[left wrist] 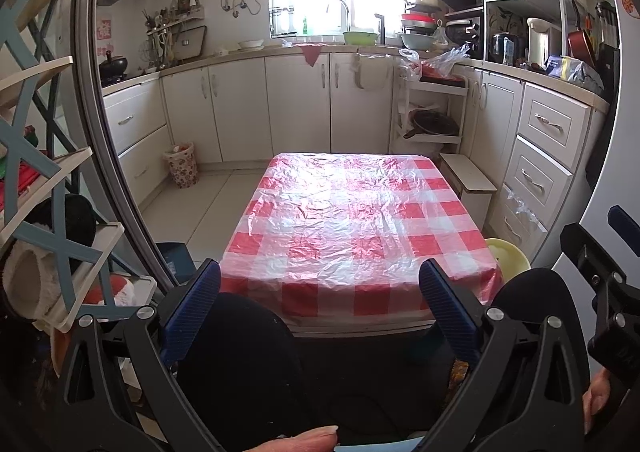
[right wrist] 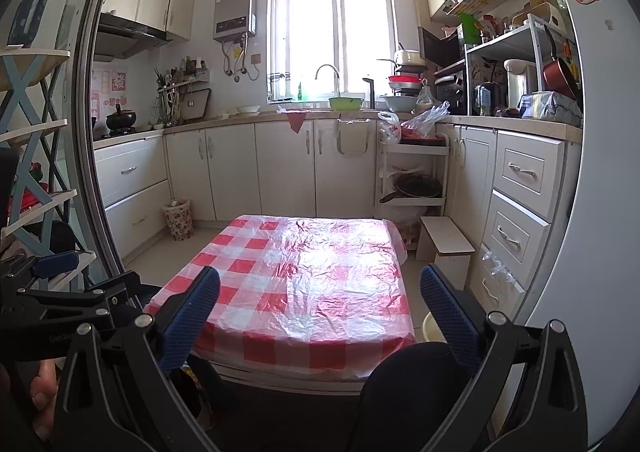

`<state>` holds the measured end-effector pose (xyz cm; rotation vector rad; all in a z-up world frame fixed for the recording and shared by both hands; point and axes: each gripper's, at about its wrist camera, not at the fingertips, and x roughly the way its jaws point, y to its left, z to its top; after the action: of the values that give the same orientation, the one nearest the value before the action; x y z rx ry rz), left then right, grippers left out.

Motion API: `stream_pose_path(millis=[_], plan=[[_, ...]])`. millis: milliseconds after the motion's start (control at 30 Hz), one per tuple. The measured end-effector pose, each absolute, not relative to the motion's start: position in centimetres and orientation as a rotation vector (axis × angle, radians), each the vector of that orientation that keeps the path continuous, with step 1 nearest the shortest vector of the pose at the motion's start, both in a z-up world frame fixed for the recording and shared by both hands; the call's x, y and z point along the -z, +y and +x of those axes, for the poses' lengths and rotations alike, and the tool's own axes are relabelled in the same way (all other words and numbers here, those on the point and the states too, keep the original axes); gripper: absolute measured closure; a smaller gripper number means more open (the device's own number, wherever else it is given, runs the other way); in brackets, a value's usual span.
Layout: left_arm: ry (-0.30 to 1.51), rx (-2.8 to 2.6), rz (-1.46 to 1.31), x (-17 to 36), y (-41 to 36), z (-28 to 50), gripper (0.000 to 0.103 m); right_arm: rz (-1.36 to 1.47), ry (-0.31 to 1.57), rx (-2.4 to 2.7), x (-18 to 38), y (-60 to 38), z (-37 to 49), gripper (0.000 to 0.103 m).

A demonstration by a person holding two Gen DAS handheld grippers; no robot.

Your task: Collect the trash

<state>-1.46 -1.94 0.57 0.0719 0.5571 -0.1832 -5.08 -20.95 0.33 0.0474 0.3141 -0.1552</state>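
**Both grippers held level and wide before the checked table**

Plainly, the left gripper (left wrist: 320, 280) is held low and level, pointing forward over the person's dark-clad knees (left wrist: 240, 364); its two blue-padded fingers (left wrist: 200, 292) stand wide apart with nothing between them; ahead of it, between the fingertips, lies the table (left wrist: 352, 219) under a crinkled red-and-white checked plastic cover. The right gripper (right wrist: 320, 288) is posed alike, level and facing forward, its fingers (right wrist: 444, 312) spread wide and holding nothing; the same table lies ahead and slightly left of its centre line. In the left wrist view the right gripper's black frame shows at the far right, beside and apart; a thumb (left wrist: 308, 438) rests at the bottom edge behind the left gripper. A flower-patterned waste bin (left wrist: 182, 169), with something pale inside, stands on the floor far ahead and to the left of both grippers, against the white cabinets (left wrist: 240, 107); a yellow stool (left wrist: 506, 258) sits just right of the table's near corner; I cannot make out any loose trash on the table cover.
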Motion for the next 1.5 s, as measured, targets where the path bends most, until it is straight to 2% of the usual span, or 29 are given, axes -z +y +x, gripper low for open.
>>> stream_pose_path(millis=[1500], plan=[[0.563,0.168,0.063,-0.2,-1.0,-1.0,0.008,0.020,0.330,0.139,0.2,-21.8,-4.6,0.007]])
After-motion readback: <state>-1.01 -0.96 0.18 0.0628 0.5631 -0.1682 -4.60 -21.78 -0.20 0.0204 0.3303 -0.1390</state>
